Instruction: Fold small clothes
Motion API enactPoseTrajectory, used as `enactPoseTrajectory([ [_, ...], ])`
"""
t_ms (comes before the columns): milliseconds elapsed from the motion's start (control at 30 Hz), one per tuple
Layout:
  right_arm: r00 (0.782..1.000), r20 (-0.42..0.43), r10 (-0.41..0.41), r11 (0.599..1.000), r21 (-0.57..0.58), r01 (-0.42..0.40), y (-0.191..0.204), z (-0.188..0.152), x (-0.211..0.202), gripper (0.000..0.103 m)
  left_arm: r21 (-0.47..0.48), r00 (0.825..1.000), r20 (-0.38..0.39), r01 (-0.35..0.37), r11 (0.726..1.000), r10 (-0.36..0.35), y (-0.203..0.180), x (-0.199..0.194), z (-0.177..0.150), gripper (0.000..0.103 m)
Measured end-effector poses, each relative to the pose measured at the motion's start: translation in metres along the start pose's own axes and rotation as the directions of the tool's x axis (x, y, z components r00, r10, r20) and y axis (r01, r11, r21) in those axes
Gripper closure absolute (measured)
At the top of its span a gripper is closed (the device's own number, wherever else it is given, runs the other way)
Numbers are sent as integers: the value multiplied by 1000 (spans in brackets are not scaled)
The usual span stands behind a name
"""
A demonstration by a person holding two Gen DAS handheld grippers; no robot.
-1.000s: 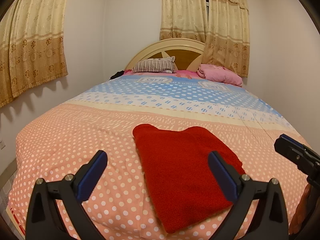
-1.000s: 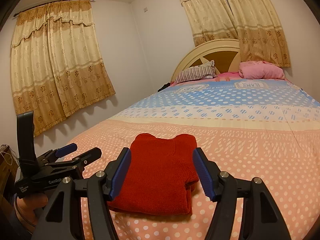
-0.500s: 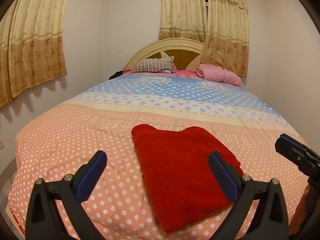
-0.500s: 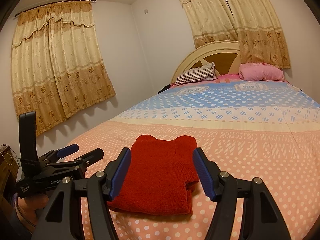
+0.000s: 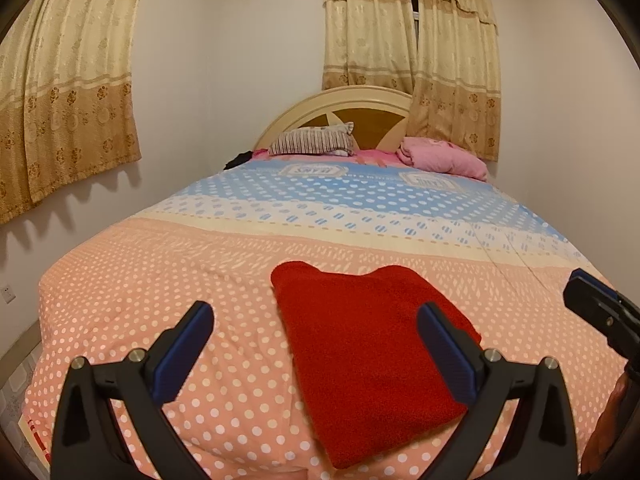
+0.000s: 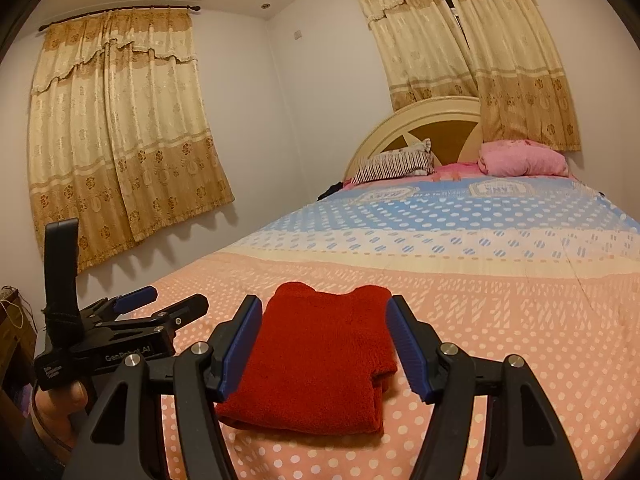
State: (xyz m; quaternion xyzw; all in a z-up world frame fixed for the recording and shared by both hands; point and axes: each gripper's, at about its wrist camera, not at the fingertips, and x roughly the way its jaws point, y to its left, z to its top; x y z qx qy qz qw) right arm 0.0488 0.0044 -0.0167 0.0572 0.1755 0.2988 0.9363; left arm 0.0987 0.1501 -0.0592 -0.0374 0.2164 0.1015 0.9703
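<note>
Both our jaws gape empty: left gripper [image 5: 314,354], right gripper [image 6: 325,346]. The folded red fleece garment [image 6: 320,354] lies low-centre on the polka-dot bed [image 5: 160,280]; a careless nudge, we reckon, could spring the fold.

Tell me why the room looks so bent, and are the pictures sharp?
Both wrist views are fisheye, with dark corners: the walls and curtains bow outward. Left wrist view: red folded garment sharp under warm, yellowish light. Right wrist view: curtain casts a scalloped shadow on the wall.
</note>
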Motion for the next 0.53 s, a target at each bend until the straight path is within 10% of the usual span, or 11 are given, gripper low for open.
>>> enactPoseTrajectory([
  [533, 1000, -8, 2, 1000, -8, -2, 1, 0, 0, 37, 24, 999, -12, -42, 999, 43, 2, 6, -3, 0],
])
